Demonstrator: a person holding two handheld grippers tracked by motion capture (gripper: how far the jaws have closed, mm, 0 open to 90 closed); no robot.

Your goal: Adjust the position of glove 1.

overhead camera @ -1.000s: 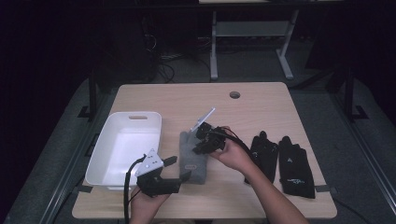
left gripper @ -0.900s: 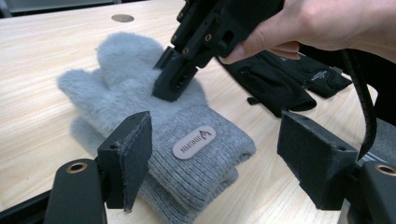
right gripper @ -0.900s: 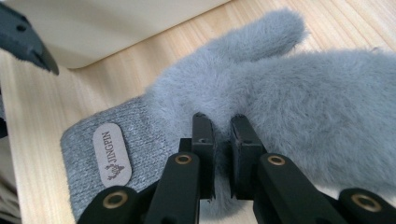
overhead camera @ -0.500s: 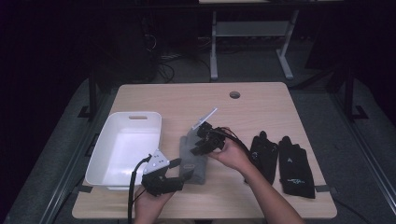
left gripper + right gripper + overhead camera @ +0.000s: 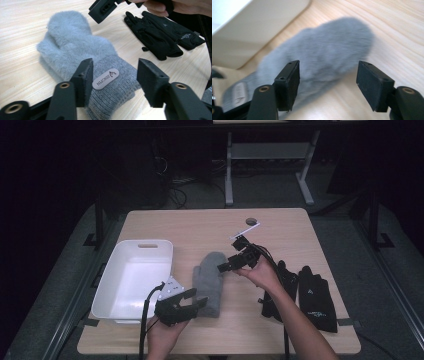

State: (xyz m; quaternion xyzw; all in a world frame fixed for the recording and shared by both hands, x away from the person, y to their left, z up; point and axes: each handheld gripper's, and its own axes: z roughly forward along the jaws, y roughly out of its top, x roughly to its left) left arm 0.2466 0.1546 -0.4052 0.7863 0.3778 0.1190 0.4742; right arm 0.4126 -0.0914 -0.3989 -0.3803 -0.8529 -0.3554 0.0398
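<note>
- Grey mitten lies on the surface, white tub just left, black gloves right.
- Left tongs have been closing, cuff between, not pressing.
- Right tongs have just spread apart, empty.

High view: set above the near edge of the wooden table, looking forward and down.
Left gripper view: low and close, facing right across the grey mitten's cuff toward the black gloves.
Right gripper view: close above, facing left toward the white tub.
Shared: the grey mitten.
</note>
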